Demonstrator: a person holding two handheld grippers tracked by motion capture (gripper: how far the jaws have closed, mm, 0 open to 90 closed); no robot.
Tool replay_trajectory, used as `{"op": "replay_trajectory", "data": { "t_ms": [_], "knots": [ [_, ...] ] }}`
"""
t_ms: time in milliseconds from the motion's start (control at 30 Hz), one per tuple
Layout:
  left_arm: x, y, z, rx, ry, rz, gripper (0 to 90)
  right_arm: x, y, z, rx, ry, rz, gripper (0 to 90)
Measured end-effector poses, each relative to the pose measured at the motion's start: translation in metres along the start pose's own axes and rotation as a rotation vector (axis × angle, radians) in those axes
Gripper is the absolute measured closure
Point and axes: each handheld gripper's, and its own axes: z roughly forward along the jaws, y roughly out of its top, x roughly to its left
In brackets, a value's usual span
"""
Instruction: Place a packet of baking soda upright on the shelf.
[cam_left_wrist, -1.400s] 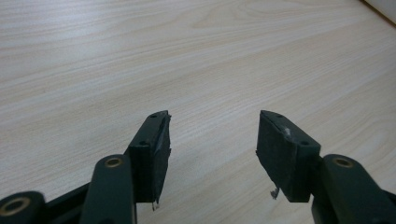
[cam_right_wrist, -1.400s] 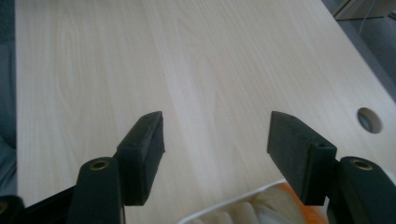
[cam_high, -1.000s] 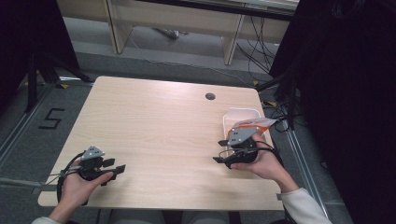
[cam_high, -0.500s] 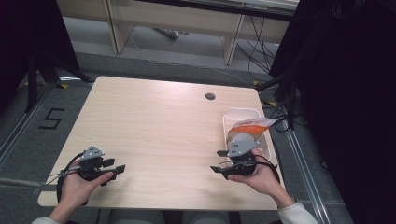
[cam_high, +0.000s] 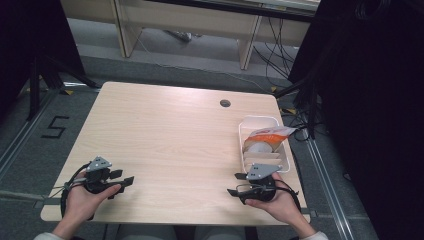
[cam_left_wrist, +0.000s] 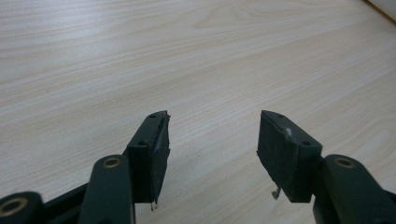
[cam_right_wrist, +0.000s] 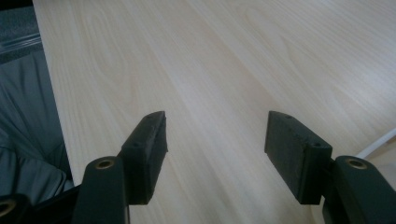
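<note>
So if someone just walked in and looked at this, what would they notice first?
Probably the white tray at the table's right edge, because an orange-and-white packet sits in it and brightens the pale wood. Next come the two black tools near the front edge: the left gripper and the right gripper, each held in a hand, fingers spread open over bare wood.

Number "5" marked on the floor (cam_high: 54, 127)
</note>
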Motion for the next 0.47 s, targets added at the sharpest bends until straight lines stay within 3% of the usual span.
{"op": "replay_trajectory", "data": {
  "t_ms": [133,167,233,300,467],
  "knots": [
    [0.000,0.000,0.000,-0.004,-0.005,-0.008,42.9,0.003,-0.008,0.000,-0.022,-0.008,0.016,41.1],
    [0.001,0.001,-0.001,0.008,-0.004,0.010,43.0,0.004,-0.009,-0.001,-0.026,-0.009,0.022,41.6],
    [0.001,0.001,-0.001,0.001,-0.006,0.011,43.1,0.006,-0.010,-0.002,-0.039,-0.005,-0.006,43.0],
    [0.001,0.001,-0.001,0.000,-0.007,0.016,43.1,0.010,-0.010,-0.004,-0.054,-0.008,-0.003,43.5],
    [-0.001,0.001,0.000,-0.027,0.000,0.000,43.1,0.012,-0.013,-0.004,-0.042,-0.011,0.000,43.3]
  ]
}}
